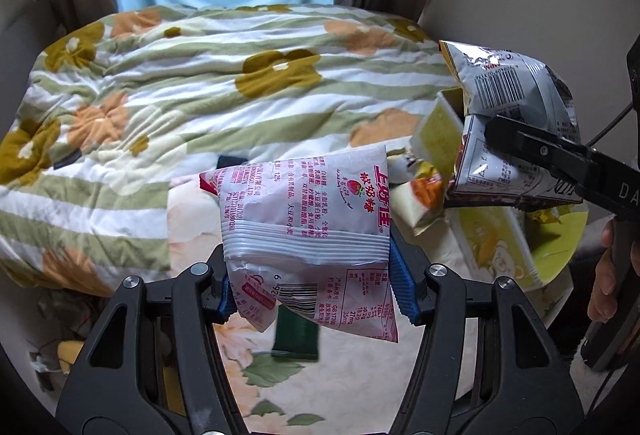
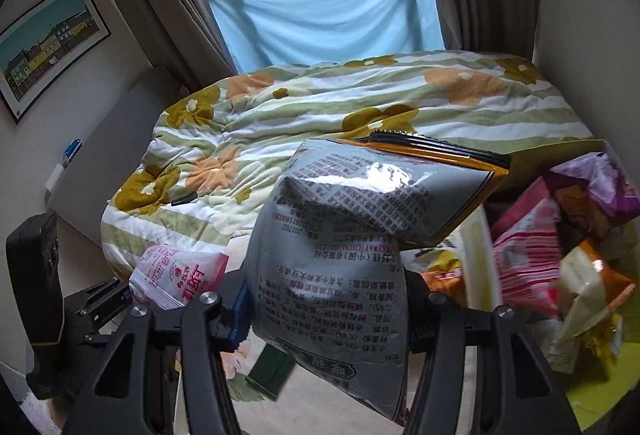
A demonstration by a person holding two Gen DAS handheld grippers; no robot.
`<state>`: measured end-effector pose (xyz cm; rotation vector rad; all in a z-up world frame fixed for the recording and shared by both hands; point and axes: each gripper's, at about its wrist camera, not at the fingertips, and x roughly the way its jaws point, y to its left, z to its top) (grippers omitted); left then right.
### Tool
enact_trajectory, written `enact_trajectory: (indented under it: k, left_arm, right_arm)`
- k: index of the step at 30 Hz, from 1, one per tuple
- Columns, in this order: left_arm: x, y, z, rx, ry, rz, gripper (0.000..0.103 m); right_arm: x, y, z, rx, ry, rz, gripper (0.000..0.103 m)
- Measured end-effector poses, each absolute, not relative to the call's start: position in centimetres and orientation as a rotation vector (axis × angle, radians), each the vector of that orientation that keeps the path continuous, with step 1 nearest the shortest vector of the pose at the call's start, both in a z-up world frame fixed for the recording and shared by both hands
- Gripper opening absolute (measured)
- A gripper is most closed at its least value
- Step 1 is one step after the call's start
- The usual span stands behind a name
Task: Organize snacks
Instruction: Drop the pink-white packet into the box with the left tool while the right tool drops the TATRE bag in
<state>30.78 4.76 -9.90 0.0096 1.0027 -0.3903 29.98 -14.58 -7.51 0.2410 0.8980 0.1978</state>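
Left wrist view shows the left gripper (image 1: 308, 275) closed across the middle of a pink-and-white snack packet (image 1: 304, 223), its blue pads (image 1: 402, 275) pinching the crimped seam band while the rest of the bag sags above and below. From where I stand it looks feather-light, puffy and crinkly, a foil-film thing that will slip or twist if held by a loose corner, so the flat seam seems the sensible place to grip, and not hard, since whatever is inside could crush. Over to the side the right gripper (image 2: 328, 299) has its fingers shut on a silver snack bag (image 2: 340, 235) with an orange top edge, held up in the air and folding over on itself at the pinch. Both bags hang above the floral sheet at the foot of the bed, near the yellow-green box (image 1: 560, 239) and the pile of other snack bags (image 2: 560, 235) in it. Room is tight there: the two grippers are close together, the box walls rise just beside them, and the rumpled flowered quilt (image 1: 200, 95) lies beyond, offering the only open stretch.
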Motion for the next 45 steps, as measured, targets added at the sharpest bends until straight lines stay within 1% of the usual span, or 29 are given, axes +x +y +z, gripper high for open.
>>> enact_trajectory:
  k: [5, 10, 17, 23, 25, 26, 27, 29, 36, 45]
  left_arm:
    - [28.9, -2.7, -7.5, -0.008, 0.965, -0.436, 0.057]
    - [26.9, -10.2, -6.6, -0.005, 0.951, -0.482, 0.057]
    - [24.6, -19.0, -8.4, -0.005, 0.984, -0.522, 0.057]
    - [23.8, -23.4, -11.1, -0.007, 1.035, -0.521, 0.057]
    - [23.8, -24.1, -12.1, -0.022, 1.056, -0.511, 0.061]
    - [23.7, -24.3, -12.5, -0.029, 1.066, -0.496, 0.072]
    - [23.6, -24.4, -12.8, -0.034, 1.073, -0.479, 0.087]
    - [23.4, -24.1, -13.0, -0.055, 1.074, -0.445, 0.102]
    - [22.4, -21.9, -12.1, -0.068, 1.044, -0.368, 0.102]
    - [21.9, -18.9, -10.8, -0.078, 1.033, -0.27, 0.102]
  right_arm:
    - [26.8, -21.4, -5.0, 0.198, 0.892, 0.141, 0.052]
    - [24.2, -28.1, -4.2, 0.187, 0.883, 0.109, 0.052]
    - [21.4, -35.7, -4.7, 0.192, 0.889, 0.066, 0.052]
    - [19.7, -40.4, -5.5, 0.198, 0.902, 0.045, 0.052]
    - [19.5, -41.5, -5.8, 0.2, 0.909, 0.04, 0.052]
    - [19.4, -41.9, -5.9, 0.201, 0.913, 0.036, 0.052]
    - [19.3, -42.2, -6.1, 0.202, 0.916, 0.039, 0.052]
    - [19.3, -42.6, -6.2, 0.202, 0.923, 0.048, 0.052]
    - [19.4, -42.7, -7.0, 0.161, 0.917, 0.109, 0.053]
    - [20.4, -39.5, -8.6, 0.138, 0.925, 0.278, 0.054]
